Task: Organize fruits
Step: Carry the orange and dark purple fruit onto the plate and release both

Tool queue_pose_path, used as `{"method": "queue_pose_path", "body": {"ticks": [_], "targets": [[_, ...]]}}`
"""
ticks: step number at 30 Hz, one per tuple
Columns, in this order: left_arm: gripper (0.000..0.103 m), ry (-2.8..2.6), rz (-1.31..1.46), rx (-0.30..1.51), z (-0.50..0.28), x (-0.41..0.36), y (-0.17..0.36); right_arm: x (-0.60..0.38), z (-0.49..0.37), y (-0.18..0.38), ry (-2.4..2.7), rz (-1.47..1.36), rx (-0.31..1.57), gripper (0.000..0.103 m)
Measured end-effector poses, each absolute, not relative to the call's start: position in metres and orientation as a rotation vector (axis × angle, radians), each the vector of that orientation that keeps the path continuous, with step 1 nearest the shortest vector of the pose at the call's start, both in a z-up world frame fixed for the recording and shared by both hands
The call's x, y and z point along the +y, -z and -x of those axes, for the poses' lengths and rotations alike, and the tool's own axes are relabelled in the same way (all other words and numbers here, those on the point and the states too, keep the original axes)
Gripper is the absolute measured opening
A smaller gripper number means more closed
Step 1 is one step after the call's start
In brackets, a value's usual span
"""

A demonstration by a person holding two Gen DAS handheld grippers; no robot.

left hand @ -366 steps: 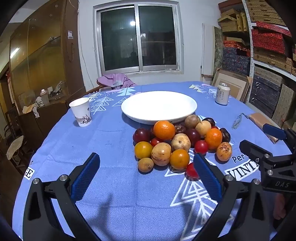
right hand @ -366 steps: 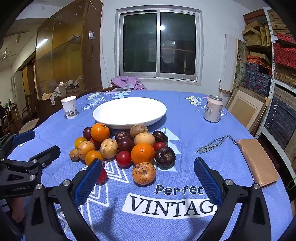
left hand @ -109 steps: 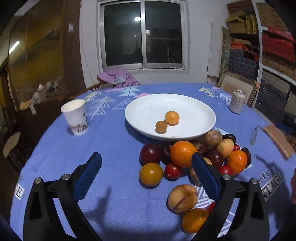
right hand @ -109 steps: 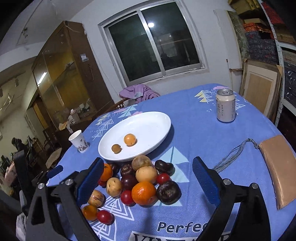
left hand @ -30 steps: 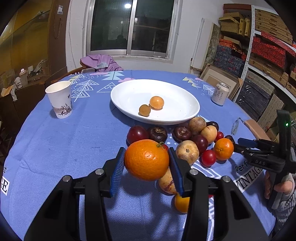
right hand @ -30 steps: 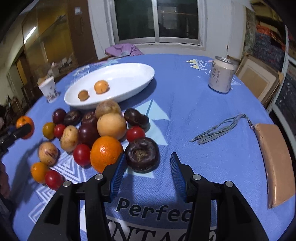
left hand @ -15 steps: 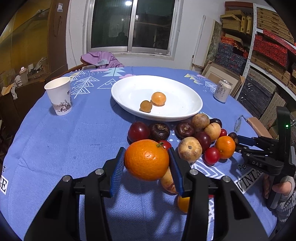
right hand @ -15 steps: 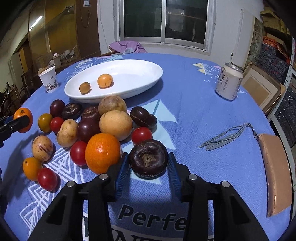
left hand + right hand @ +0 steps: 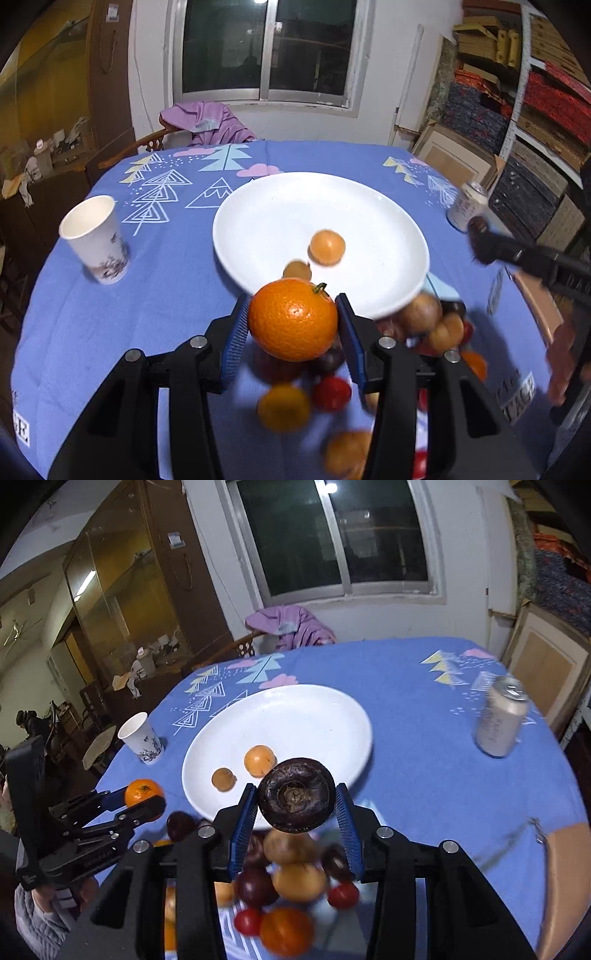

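table [image 9: 110, 332]: fruit pile now sits under both grippers, not ahead | plate [image 9: 266, 221]: still just two small orange fruits | left gripper [image 9: 293, 325]: clamped on orange [image 9: 293, 319], now at plate's near rim | right gripper [image 9: 295, 801]: just clamped dark mangosteen [image 9: 295, 794], lifted off pile, so drops look next

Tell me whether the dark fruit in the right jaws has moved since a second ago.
Yes. The dark fruit has been lifted off the cloth beside the pile and now hangs in the right gripper, in front of the near rim of the plate.
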State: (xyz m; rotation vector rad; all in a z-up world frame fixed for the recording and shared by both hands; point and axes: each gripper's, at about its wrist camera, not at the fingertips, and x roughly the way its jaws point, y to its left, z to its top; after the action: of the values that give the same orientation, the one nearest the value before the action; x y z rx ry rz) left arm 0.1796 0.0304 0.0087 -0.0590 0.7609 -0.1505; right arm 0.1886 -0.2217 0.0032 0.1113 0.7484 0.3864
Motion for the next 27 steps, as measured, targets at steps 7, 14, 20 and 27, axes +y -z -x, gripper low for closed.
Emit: {"method": "queue_pose_path", "body": {"ticks": [7, 14, 20, 27], "targets": [[0.046, 0.109, 0.110, 0.835, -0.258, 0.039, 0.012, -0.182, -0.249, 0.031, -0.396, -0.095, 0.858, 0.044], [0.046, 0.122, 0.110, 0.855, -0.285, 0.037, 0.028, -0.165, -0.255, 0.040, -0.359, 0.009, 0.854, 0.054], [0.054, 0.132, 0.099, 0.836, -0.276, 0.033, 0.024, -0.167, -0.248, 0.028, -0.361, 0.013, 0.817, 0.059], [0.063, 0.116, 0.165, 0.764, -0.230, 0.059, -0.005, -0.193, -0.214, -0.005, -0.389, -0.096, 0.744, 0.071]]}}
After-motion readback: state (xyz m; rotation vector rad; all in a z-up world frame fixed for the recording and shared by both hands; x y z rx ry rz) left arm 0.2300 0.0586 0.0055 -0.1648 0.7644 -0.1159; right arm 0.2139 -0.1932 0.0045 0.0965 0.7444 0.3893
